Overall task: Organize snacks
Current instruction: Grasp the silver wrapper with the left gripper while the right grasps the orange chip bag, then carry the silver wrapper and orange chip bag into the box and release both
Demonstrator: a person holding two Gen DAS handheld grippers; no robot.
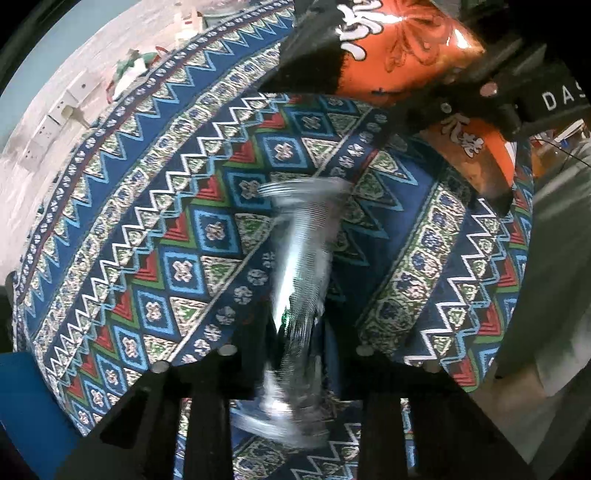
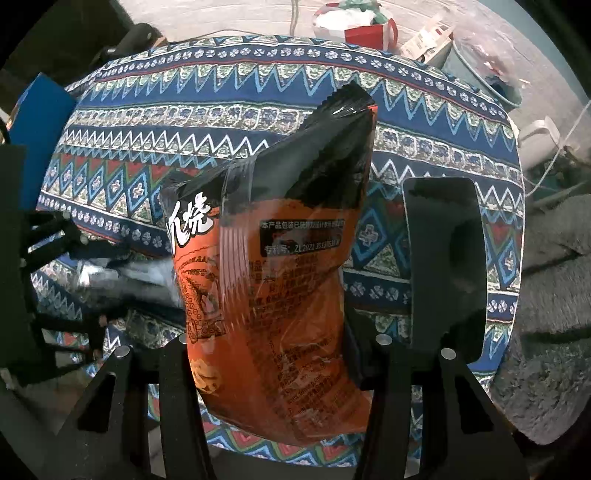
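An orange-and-black snack bag (image 2: 280, 266) fills the right wrist view. My right gripper (image 2: 303, 240) is shut on it; one black finger (image 2: 443, 258) shows beside it and the other is hidden behind the bag. From the left wrist, the same bag (image 1: 406, 48) hangs at the top right in the right gripper (image 1: 491, 92). My left gripper (image 1: 299, 325) points down at the patterned tablecloth (image 1: 147, 221), shut on a blurred silver packet (image 1: 303, 240). That silver packet (image 2: 122, 280) and the left gripper (image 2: 55, 277) also appear at the left of the right wrist view.
The cloth-covered table (image 2: 221, 110) ends at a pale floor. Beyond its far edge stand a red gift bag (image 2: 369, 33) and a blue bucket with clear plastic (image 2: 491, 74). A blue block (image 2: 40, 140) lies left, grey carpet (image 2: 554, 314) right. A grey sleeve (image 1: 561, 240) is nearby.
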